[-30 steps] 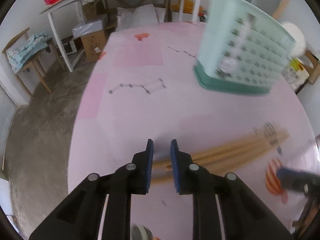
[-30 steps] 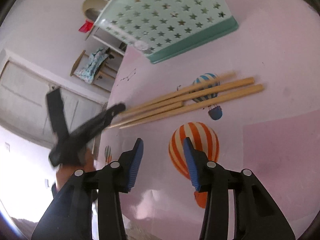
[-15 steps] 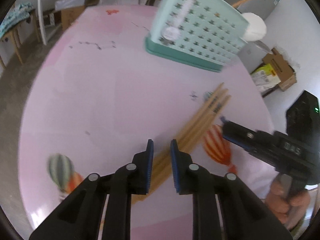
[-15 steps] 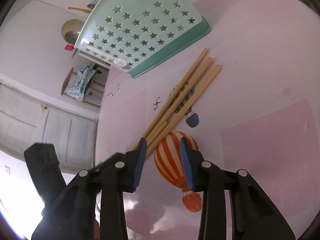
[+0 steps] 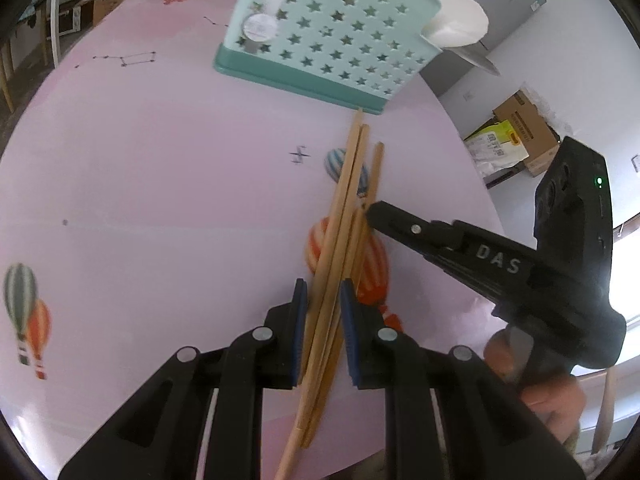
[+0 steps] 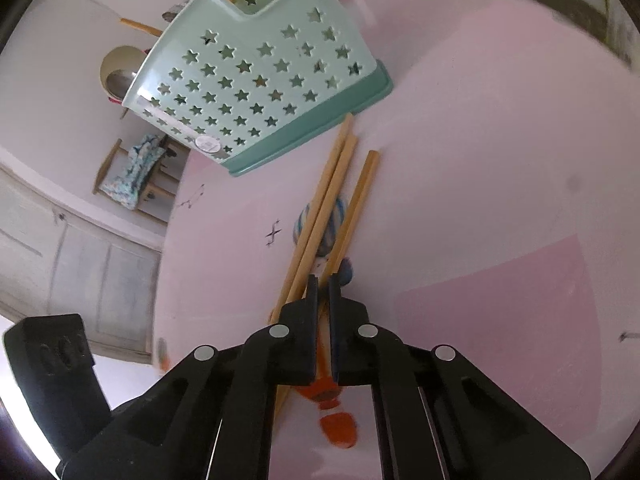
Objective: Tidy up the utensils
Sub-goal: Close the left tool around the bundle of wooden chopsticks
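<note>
Your right gripper (image 6: 323, 280), spread wide a second ago, is now pinching one of the chopsticks (image 6: 356, 204) lying beside the caddy (image 6: 256, 80); your left gripper (image 5: 323, 292), swinging round, is straddling them, jaws narrowly apart.

The near ends of the wooden chopsticks (image 5: 344, 216) slip under the left hand-held gripper (image 5: 323, 292), so where they stop is hidden. In the right wrist view the right hand-held gripper (image 6: 323, 284) covers the chopsticks' lower part, and whether its pads pinch one cannot be told. Things standing inside the green basket (image 6: 256, 80) beyond the fingers are cut off by the top edge. The hand (image 5: 552, 396) holding the right hand-held gripper is blurry.
</note>
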{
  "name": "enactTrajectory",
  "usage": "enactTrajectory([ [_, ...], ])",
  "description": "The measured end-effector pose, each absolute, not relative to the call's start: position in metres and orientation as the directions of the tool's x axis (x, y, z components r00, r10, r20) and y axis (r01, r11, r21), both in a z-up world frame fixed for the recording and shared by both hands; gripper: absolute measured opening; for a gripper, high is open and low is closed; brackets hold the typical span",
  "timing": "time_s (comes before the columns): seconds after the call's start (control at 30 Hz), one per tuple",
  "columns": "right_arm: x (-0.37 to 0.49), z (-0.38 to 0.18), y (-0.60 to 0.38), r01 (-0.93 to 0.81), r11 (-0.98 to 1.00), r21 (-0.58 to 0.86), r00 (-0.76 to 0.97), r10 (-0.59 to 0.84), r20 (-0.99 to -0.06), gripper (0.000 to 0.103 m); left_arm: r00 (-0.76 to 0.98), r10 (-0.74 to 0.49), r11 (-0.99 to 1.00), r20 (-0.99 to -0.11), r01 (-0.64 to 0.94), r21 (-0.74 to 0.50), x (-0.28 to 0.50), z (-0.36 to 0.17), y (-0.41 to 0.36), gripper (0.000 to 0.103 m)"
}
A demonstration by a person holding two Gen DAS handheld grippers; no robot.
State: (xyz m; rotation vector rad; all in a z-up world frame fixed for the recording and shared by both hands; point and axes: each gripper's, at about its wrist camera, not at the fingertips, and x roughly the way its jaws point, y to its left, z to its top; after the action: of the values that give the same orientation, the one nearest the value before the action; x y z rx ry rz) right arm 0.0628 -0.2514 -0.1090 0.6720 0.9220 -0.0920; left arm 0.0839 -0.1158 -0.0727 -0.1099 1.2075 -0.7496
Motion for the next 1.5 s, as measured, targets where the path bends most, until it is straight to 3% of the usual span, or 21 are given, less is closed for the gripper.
enactTrajectory([
  [0.2,0.055,-0.104,-0.264,0.362,0.856,0.369,0.605,0.084,-0.791,0.000,0.179,-0.574,0.763,-0.799,0.473,-0.442,0.086,-0.073,-0.120,0.016],
  [0.37,0.043,-0.102,-0.284,0.388,0.842,0.375,0.612,0.069,-0.788,0.000,0.282,-0.501,0.814,-0.818,0.476,-0.334,0.094,-0.069,-0.102,0.016],
  [0.47,0.038,-0.098,-0.285,0.365,0.829,0.424,0.636,0.111,-0.764,0.005,0.313,-0.470,0.834,-0.825,0.465,-0.298,0.100,-0.067,-0.090,0.016],
  [0.57,0.037,-0.094,-0.284,0.348,0.841,0.414,0.638,0.111,-0.762,0.020,0.314,-0.466,0.834,-0.827,0.469,-0.292,0.104,-0.066,-0.085,0.016],
  [0.6,0.040,-0.094,-0.281,0.341,0.849,0.404,0.633,0.110,-0.766,0.021,0.315,-0.465,0.833,-0.827,0.472,-0.288,0.102,-0.065,-0.082,0.016],
  [0.73,0.054,-0.101,-0.269,0.337,0.879,0.338,0.603,0.074,-0.794,0.021,0.301,-0.473,0.824,-0.828,0.484,-0.295,0.103,-0.066,-0.085,0.017],
  [0.93,0.064,-0.100,-0.255,0.314,0.916,0.248,0.604,0.008,-0.797,0.014,0.268,-0.497,0.801,-0.825,0.506,-0.319,0.106,-0.066,-0.097,0.028],
  [1.0,0.064,-0.101,-0.255,0.323,0.924,0.204,0.588,-0.027,-0.808,0.002,0.247,-0.512,0.788,-0.823,0.517,-0.334,0.108,-0.066,-0.102,0.029],
  [1.5,0.033,-0.099,-0.285,0.319,0.889,0.328,0.610,0.072,-0.789,0.004,0.136,-0.574,0.715,-0.807,0.564,-0.413,0.092,-0.055,-0.071,0.030],
])
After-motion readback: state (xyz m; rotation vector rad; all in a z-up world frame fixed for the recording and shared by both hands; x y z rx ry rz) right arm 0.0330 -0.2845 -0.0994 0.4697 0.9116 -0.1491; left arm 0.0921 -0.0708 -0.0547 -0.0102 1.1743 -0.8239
